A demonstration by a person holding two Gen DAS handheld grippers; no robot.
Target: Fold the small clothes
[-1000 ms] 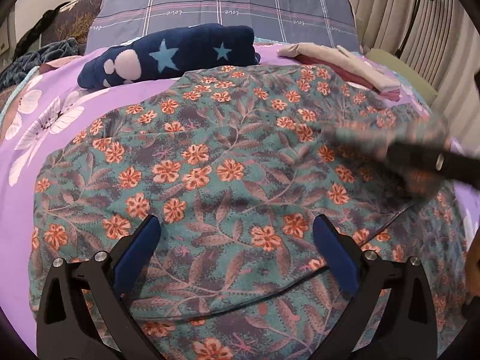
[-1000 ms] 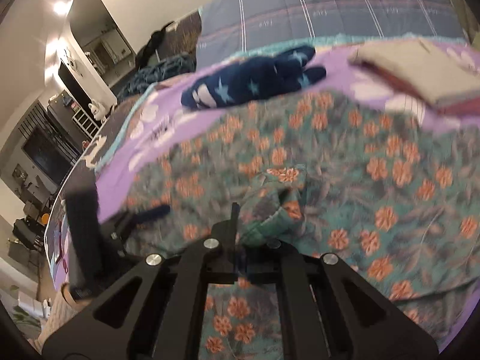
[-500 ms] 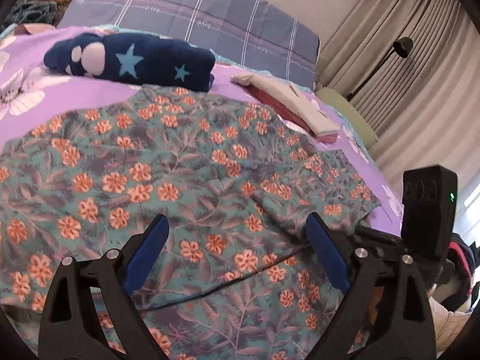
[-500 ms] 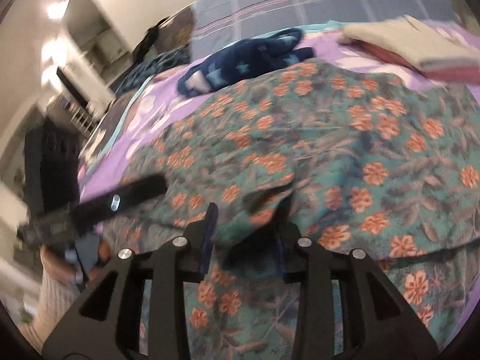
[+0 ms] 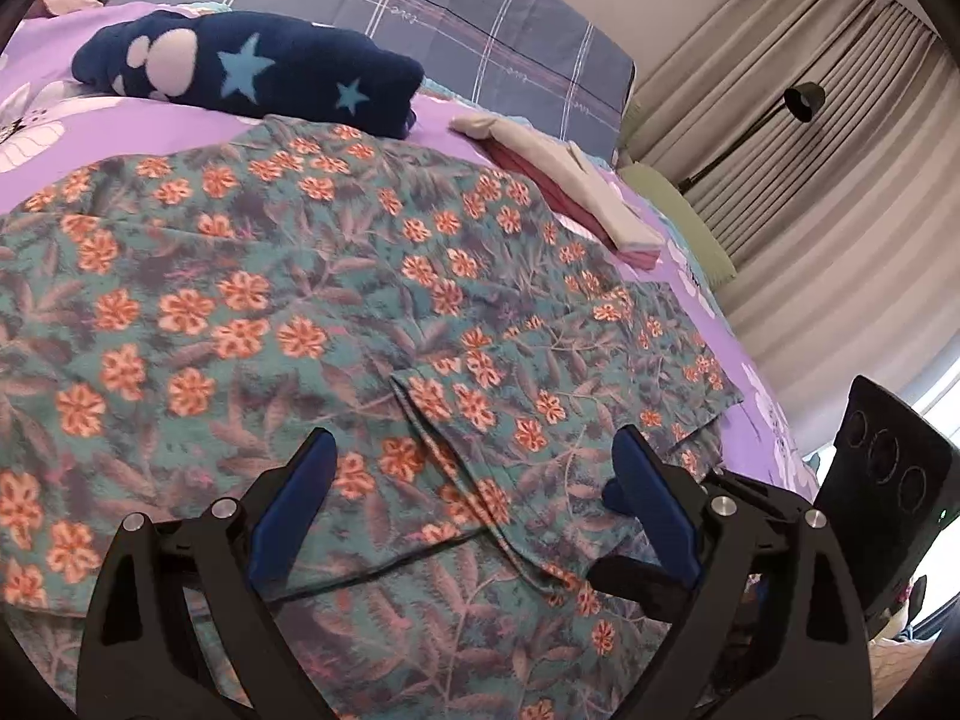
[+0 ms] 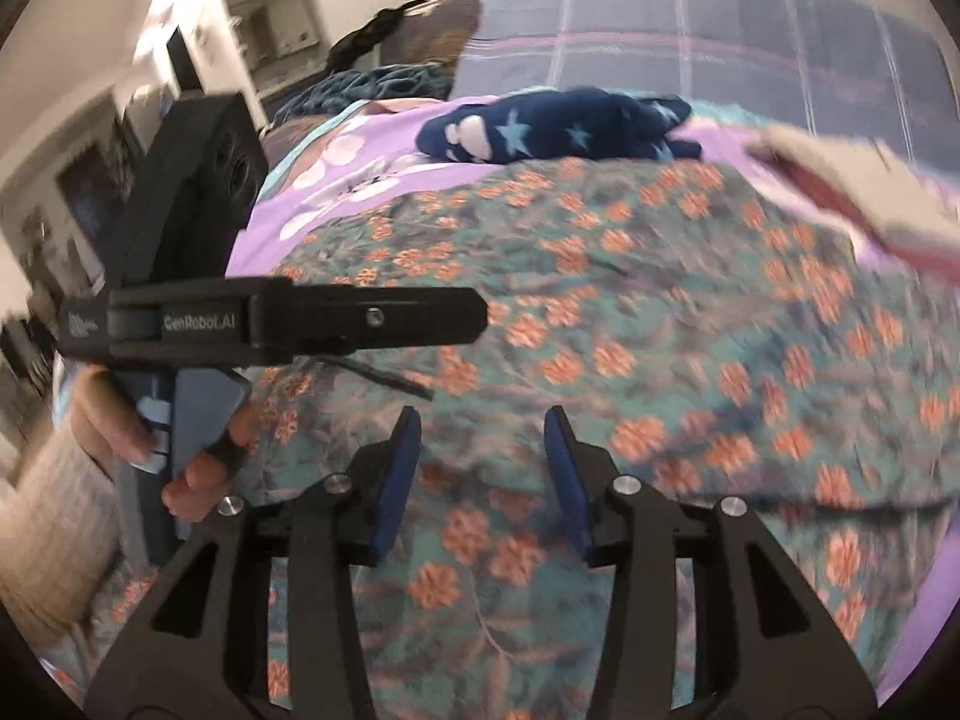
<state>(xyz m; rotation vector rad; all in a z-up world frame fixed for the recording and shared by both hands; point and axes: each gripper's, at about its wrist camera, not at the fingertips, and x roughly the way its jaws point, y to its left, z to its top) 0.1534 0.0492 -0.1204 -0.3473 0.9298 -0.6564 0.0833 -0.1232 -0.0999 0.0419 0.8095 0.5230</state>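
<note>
Left gripper (image 5: 474, 456): blue-padded jaws spread wide, empty, poised over the near edge of the teal garment with orange flower print (image 5: 288, 312). Right gripper (image 6: 480, 438): jaws parted, nothing between them, above the same garment (image 6: 630, 312). The garment lies spread on the purple floral bedsheet (image 5: 198, 126), one flap folded over near the left gripper. Beyond it, touching its far edge, lies a navy plush fabric bundle with light-blue stars (image 5: 252, 69). To the right sits a folded beige-and-red clothes stack (image 5: 576, 180). Farthest, a grey plaid pillow (image 5: 456, 12).
</note>
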